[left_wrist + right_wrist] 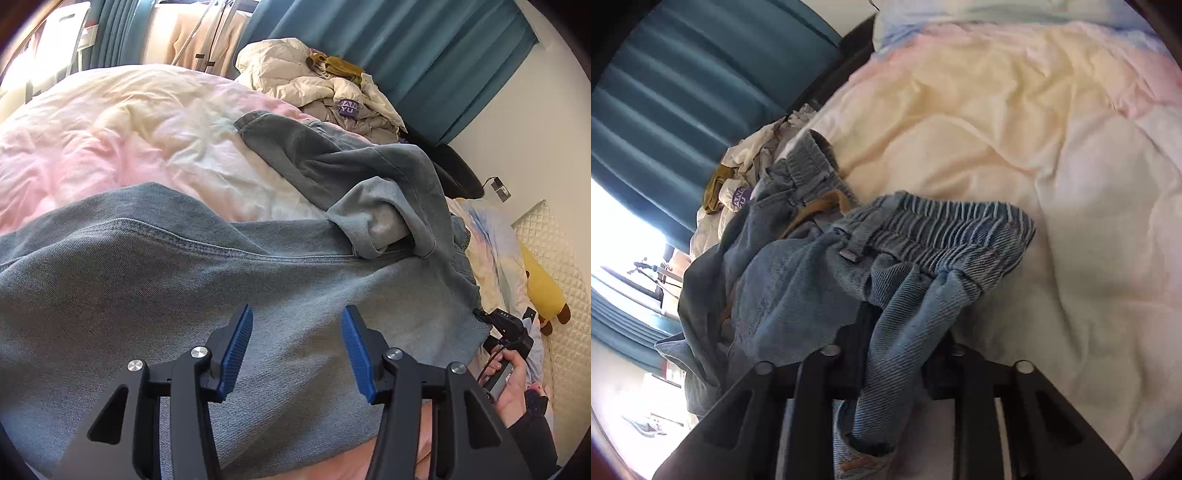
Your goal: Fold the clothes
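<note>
Left gripper [297, 347] jaws apart — right gripper [905, 314] clamped.

I read "ANG" over "YU" in white on a purple patch [348, 107], upper middle of the left wrist frame, partly folded | white "DAS" on the right gripper [506, 326], right edge | same purple patch [741, 195] in right wrist view: unreadable

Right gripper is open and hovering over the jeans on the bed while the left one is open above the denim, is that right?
Not quite. The right gripper is shut on the jeans, with a fold of denim near the waistband bunched between its fingers, as the right wrist view shows. The rest holds: the left gripper is open above the denim, and the jeans lie on the bed.
</note>
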The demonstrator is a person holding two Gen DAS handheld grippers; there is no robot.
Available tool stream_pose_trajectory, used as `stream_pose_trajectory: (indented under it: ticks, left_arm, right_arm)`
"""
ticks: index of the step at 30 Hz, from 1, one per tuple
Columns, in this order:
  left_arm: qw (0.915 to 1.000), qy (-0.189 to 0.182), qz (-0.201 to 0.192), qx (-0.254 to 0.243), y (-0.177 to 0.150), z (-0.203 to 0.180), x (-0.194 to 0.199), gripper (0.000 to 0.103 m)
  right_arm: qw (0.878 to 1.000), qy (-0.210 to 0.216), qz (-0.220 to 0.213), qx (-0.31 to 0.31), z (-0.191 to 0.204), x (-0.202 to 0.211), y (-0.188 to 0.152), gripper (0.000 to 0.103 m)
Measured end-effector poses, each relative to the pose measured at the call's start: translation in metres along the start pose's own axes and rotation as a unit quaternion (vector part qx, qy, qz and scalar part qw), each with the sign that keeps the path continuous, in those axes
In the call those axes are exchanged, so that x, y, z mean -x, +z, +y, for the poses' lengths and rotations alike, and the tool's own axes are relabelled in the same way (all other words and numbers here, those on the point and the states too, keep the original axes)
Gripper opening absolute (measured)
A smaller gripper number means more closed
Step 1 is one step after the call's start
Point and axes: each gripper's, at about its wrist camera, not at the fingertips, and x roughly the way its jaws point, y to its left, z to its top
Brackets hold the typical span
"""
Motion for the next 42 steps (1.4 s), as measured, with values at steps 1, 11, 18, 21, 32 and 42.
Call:
stream_pose_trajectory:
  ticks: [1,11,18,21,32,42]
  left_arm:
    - [1.0000,0.001,-0.001,0.002,0.000,0.001,0.001,0.051]
    - [1.0000,-0.008,-0.003,0.000,-0.004,-0.001,0.004,0.051]
    - [1.0000,-0.001,0.003,0.003,-0.004,0.000,-0.004,0.051]
    - [0.9999,0.003,0.006,0.010,-0.003,0.003,-0.007,0.051]
    - [0.9990,0.025,-0.016,0.033,0.002,0.016,0.005,0.051]
    - [0.9892,0.097,-0.038,0.103,0.011,0.070,0.043,0.051]
  right_arm:
    - [1.000,0.004,-0.021,0.004,0.005,0.008,0.003,0.009]
    - [0.987,-0.012,-0.159,0.024,0.028,0.063,0.027,0.007]
    - [0.991,-0.112,-0.076,0.009,-0.020,0.018,0.020,0.007]
    - [0.991,-0.124,-0.052,0.023,-0.027,0.007,0.014,0.008]
    - [0.984,-0.171,-0.050,0.019,-0.009,0.061,-0.007,0.045]
    - [0.989,-0.063,-0.063,0.117,0.084,0.140,-0.060,0.053]
